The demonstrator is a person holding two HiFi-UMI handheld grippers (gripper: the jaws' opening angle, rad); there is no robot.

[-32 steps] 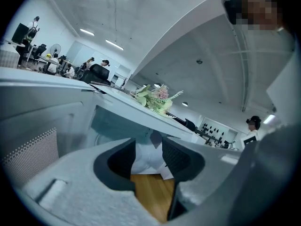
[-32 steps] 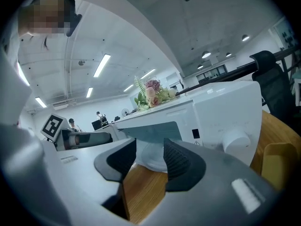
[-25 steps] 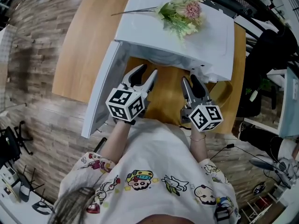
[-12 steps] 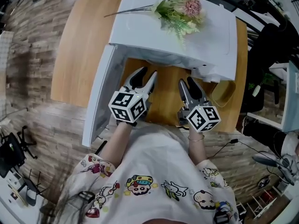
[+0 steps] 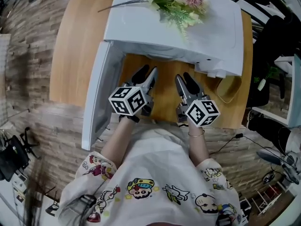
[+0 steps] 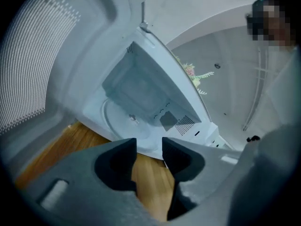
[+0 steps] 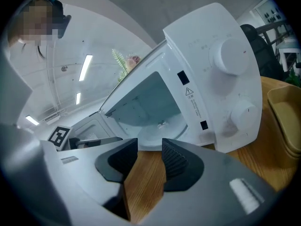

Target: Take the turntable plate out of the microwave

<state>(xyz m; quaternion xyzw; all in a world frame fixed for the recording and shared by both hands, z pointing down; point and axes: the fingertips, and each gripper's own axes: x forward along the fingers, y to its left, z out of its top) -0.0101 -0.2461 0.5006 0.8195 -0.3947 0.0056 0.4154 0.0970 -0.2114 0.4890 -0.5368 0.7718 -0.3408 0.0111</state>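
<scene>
The white microwave (image 5: 174, 32) stands on the wooden table (image 5: 77, 46) with its door (image 5: 96, 98) swung open to the left. Inside lies the clear turntable plate (image 6: 123, 124), also seen in the right gripper view (image 7: 162, 132); the head view hides it under the oven's top. My left gripper (image 5: 148, 75) hangs open just in front of the cavity's mouth, with only table behind its jaws (image 6: 149, 149). My right gripper (image 5: 184, 79) is beside it, open, its jaws having just been closing a little with nothing between them (image 7: 150, 152).
A bunch of artificial flowers (image 5: 181, 6) lies on the microwave's top. Two control knobs (image 7: 233, 55) sit on the panel right of the cavity. A tan tray (image 7: 287, 119) rests on the table to the right. The table's near edge is just below the grippers.
Both grippers have sunk lower in front of the open microwave and rolled slightly. The right jaws have narrowed a little.
</scene>
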